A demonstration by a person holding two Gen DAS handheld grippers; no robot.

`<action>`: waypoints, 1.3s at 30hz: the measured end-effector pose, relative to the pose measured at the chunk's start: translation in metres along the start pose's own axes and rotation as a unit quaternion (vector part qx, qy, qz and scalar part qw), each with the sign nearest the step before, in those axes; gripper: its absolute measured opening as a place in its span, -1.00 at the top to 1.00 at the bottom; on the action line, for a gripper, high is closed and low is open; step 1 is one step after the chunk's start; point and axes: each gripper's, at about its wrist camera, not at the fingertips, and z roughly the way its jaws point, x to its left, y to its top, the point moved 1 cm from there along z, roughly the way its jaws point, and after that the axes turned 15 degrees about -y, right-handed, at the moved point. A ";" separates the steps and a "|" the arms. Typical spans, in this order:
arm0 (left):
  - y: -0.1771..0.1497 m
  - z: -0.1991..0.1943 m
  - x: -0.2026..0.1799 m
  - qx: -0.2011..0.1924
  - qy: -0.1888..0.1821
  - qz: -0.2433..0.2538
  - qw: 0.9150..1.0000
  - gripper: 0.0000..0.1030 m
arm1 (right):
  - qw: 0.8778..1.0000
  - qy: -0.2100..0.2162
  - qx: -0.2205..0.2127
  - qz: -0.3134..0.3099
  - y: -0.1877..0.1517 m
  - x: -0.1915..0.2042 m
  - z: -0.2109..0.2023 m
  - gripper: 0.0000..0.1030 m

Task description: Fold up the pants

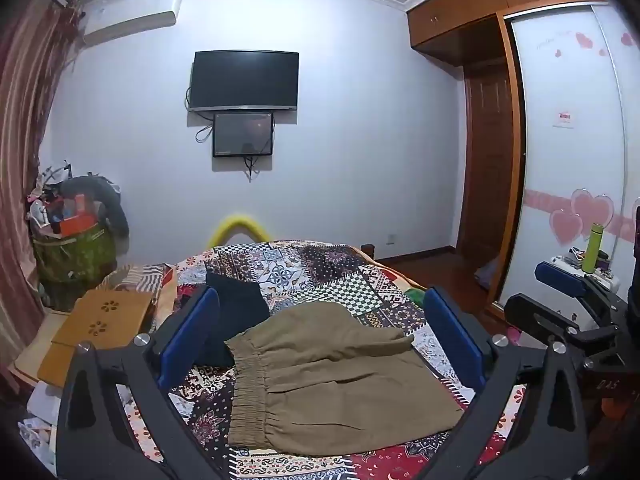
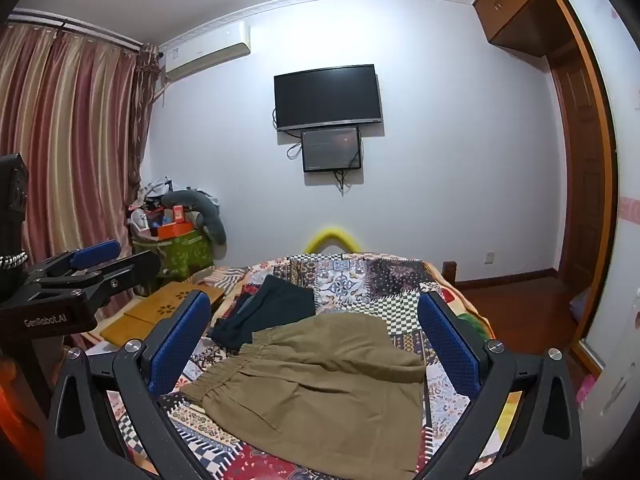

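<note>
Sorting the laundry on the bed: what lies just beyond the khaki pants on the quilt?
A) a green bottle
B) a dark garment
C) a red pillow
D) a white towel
B: a dark garment lies on the patchwork quilt, just past the khaki pants.

Khaki-olive pants lie on the patchwork bedspread, low in the middle of the left wrist view, already doubled over so they make a short, broad shape. The gathered elastic waistband runs down their left edge, bunched and ruffled. One layer sits over the other, its upper edge curving toward the right. The cloth lies mostly flat, with soft creases. In the right wrist view they fill the lower centre.
</note>
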 end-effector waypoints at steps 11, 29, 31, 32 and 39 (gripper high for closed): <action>-0.005 0.006 -0.002 0.007 0.002 0.004 1.000 -1.00 | 1.000 -0.002 0.005 0.003 -0.008 -0.004 -0.001 -0.99; -0.009 0.010 0.004 0.009 0.011 0.006 1.000 -1.00 | 1.000 -0.006 0.020 0.006 -0.005 -0.004 0.006 -0.99; -0.010 0.010 0.004 0.008 0.010 0.006 1.000 -1.00 | 1.000 -0.007 0.020 0.006 -0.005 -0.004 0.006 -0.99; -0.009 0.010 0.004 0.008 0.010 0.006 1.000 -1.00 | 1.000 -0.007 0.020 0.006 -0.005 -0.004 0.006 -0.99; -0.009 0.010 0.003 0.010 0.010 0.007 1.000 -1.00 | 1.000 -0.007 0.020 0.008 -0.005 -0.006 0.007 -0.99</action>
